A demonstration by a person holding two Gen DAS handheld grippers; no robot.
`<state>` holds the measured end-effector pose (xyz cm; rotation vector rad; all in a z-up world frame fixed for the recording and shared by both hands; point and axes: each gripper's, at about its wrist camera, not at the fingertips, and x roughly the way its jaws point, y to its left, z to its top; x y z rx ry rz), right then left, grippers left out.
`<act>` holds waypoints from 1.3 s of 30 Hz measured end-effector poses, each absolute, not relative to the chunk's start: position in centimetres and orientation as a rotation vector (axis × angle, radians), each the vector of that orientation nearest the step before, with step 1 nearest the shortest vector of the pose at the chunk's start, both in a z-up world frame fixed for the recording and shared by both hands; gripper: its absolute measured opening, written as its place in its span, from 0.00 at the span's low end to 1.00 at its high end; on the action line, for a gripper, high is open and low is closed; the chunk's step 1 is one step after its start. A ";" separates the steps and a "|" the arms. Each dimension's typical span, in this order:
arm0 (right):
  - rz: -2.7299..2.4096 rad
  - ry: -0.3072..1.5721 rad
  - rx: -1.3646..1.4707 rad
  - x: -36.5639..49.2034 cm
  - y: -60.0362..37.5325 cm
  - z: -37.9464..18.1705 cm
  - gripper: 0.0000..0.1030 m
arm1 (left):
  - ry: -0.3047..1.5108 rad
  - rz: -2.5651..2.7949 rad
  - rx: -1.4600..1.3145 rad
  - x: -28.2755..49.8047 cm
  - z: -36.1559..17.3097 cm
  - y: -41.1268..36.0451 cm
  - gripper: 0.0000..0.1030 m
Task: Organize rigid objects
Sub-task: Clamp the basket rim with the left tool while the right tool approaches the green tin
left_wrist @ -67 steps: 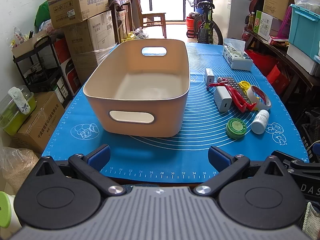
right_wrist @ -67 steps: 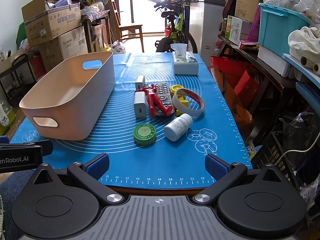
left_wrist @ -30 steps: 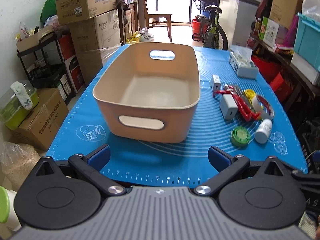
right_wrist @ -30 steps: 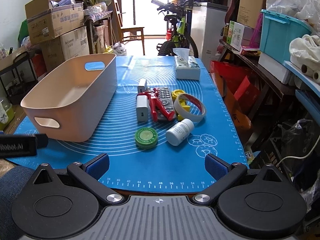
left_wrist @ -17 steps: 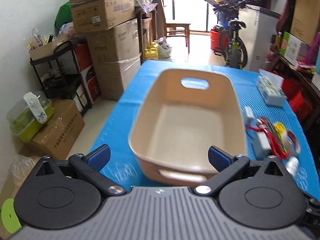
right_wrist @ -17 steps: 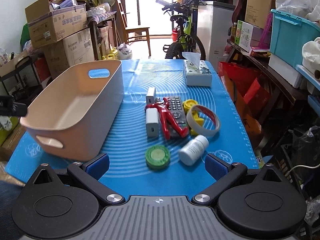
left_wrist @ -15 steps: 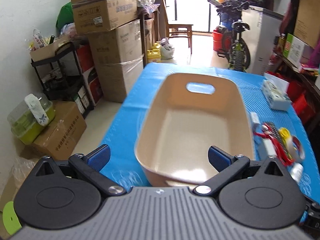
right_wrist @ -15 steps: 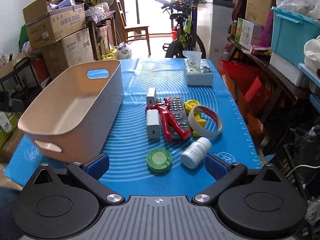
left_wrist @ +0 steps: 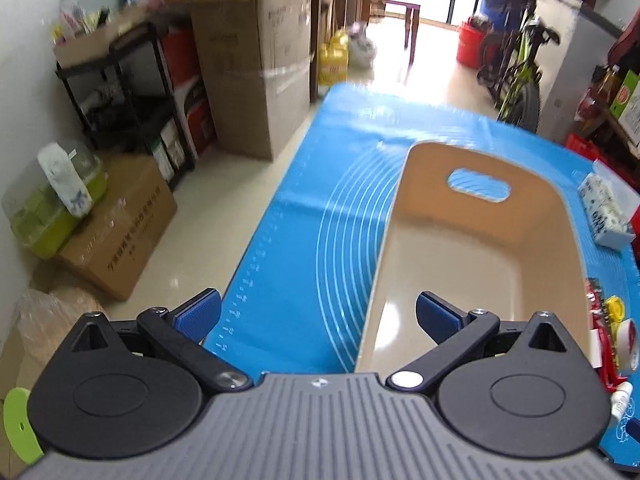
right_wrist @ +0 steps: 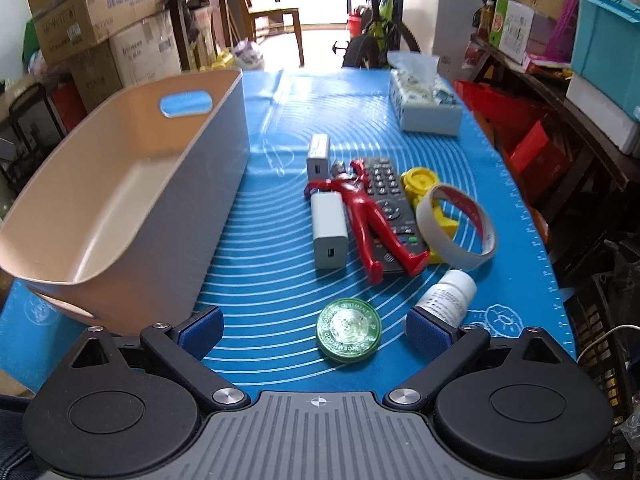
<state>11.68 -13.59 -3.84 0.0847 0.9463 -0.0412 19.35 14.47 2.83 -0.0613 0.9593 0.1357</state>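
Observation:
An empty beige basket [right_wrist: 132, 184] stands on the blue mat [right_wrist: 280, 340]; it also shows in the left wrist view [left_wrist: 480, 240]. To its right lie a green tin [right_wrist: 347, 328], a white pill bottle [right_wrist: 450, 294], a white charger [right_wrist: 329, 230], a smaller charger [right_wrist: 318, 155], a red figure [right_wrist: 370, 216], a black remote [right_wrist: 394, 208], a yellow toy [right_wrist: 420, 184] and a tape roll [right_wrist: 456, 226]. My right gripper [right_wrist: 314, 330] is open and empty, above the tin. My left gripper [left_wrist: 318, 316] is open and empty, over the basket's left rim.
A tissue box [right_wrist: 424, 104] sits at the mat's far right. Cardboard boxes [left_wrist: 256, 80] and a black shelf [left_wrist: 120, 92] stand left of the table, a bicycle [left_wrist: 516, 60] beyond it. Shelves with bins [right_wrist: 600, 40] line the right side.
My left gripper rose and swung left over the basket's left rim. My right gripper moved forward and down toward the green tin and the bottle. Both stayed open.

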 end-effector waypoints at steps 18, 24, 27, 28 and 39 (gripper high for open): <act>-0.056 1.109 0.078 15.0 -14.4 -8.3 0.89 | 1.153 0.040 -0.024 22.3 -2.2 14.5 0.71; -0.065 1.142 0.083 15.4 -14.0 -8.9 0.85 | 1.157 0.037 -0.009 22.3 -2.1 14.5 0.45; -0.079 1.148 0.087 15.5 -14.0 -9.1 0.81 | 1.159 0.029 -0.023 22.4 -2.2 14.5 0.40; -0.083 1.150 0.094 15.6 -14.2 -9.2 0.80 | 1.160 0.022 -0.032 22.4 -2.2 14.6 0.35; -0.113 1.124 0.123 15.4 -14.9 -8.9 0.62 | 1.155 -0.007 -0.032 22.5 -2.2 13.9 0.20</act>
